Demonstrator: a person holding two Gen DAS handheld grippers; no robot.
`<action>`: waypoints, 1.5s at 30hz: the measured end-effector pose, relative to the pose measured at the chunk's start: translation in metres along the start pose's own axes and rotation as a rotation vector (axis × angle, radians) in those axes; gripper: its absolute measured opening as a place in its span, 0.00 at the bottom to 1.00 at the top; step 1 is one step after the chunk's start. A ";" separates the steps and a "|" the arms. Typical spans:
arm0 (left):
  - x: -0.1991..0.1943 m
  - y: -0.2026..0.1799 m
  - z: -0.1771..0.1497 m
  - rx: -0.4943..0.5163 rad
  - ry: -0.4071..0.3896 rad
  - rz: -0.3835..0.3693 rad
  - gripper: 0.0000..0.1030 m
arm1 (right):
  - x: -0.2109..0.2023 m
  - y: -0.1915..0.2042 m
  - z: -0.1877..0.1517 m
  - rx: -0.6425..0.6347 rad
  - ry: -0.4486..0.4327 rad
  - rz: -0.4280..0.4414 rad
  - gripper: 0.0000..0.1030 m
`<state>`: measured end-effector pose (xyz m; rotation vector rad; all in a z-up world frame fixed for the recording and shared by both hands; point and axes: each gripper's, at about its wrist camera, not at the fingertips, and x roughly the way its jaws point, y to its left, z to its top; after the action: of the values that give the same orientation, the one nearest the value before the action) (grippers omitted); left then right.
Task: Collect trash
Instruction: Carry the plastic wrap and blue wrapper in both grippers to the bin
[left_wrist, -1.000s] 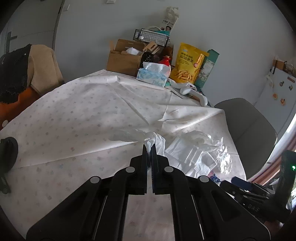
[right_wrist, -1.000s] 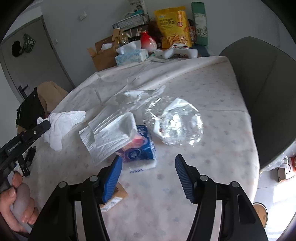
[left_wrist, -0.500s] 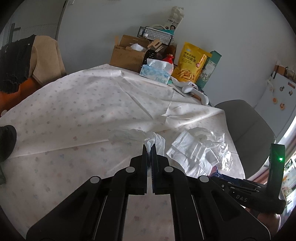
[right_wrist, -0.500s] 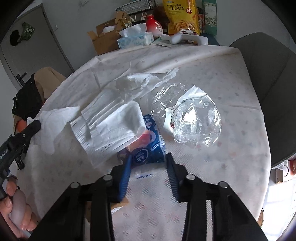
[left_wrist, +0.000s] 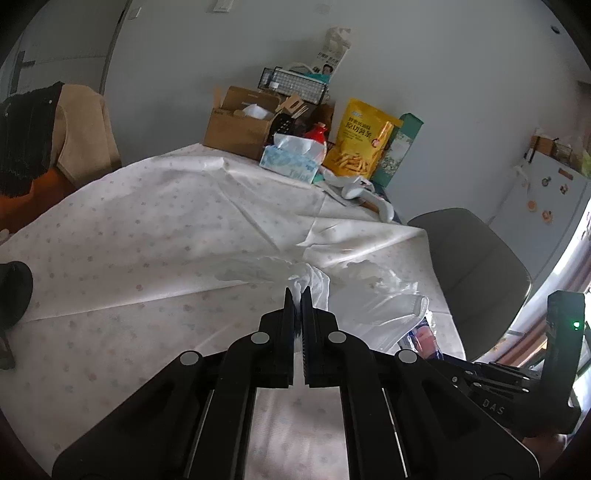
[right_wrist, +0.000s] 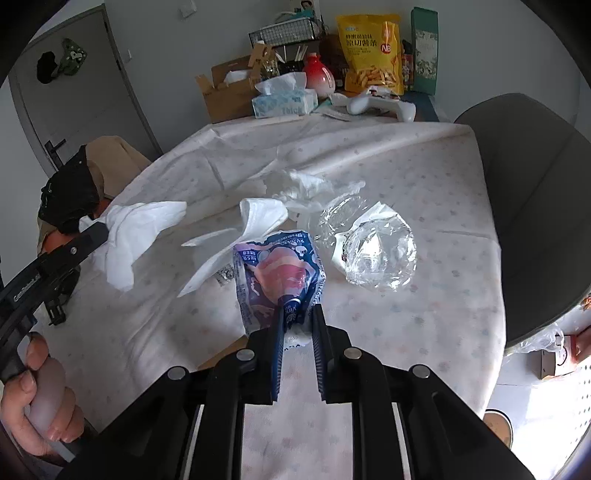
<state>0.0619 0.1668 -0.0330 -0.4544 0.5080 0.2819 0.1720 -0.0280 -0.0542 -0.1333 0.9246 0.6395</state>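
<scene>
My left gripper (left_wrist: 297, 295) is shut on a crumpled white tissue (left_wrist: 312, 282) and holds it above the table; the tissue also shows in the right wrist view (right_wrist: 136, 232), hanging from the left gripper's fingers (right_wrist: 92, 236). My right gripper (right_wrist: 297, 314) is shut on a blue snack wrapper (right_wrist: 279, 275) and lifts it off the cloth. A white face mask (right_wrist: 243, 232) lies draped behind the wrapper. A clear crumpled plastic bag (right_wrist: 373, 247) lies on the table to the right. More crumpled clear film (right_wrist: 303, 184) lies behind it.
The table carries a white patterned cloth (right_wrist: 406, 166). At its far end stand a cardboard box (left_wrist: 240, 125), a tissue box (left_wrist: 290, 162), a yellow snack bag (left_wrist: 360, 140), a red vase (right_wrist: 318, 75) and a white controller (right_wrist: 380, 105). A grey chair (right_wrist: 535, 184) stands at the right.
My right gripper closed on the blue wrapper and raised it; the face mask slid off it to the left. My left gripper kept hold of the tissue and shifted slightly.
</scene>
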 end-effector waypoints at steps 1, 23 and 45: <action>-0.001 -0.001 0.001 0.002 -0.002 -0.002 0.04 | -0.005 0.000 -0.001 -0.001 -0.007 -0.004 0.15; -0.022 -0.057 0.004 0.088 -0.025 -0.081 0.04 | -0.073 -0.025 -0.034 0.026 -0.090 -0.013 0.15; -0.001 -0.086 -0.016 0.131 0.039 -0.103 0.04 | -0.054 -0.080 -0.069 0.098 -0.028 -0.183 0.15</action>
<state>0.0860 0.0849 -0.0156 -0.3575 0.5357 0.1395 0.1456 -0.1434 -0.0666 -0.1194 0.9035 0.4253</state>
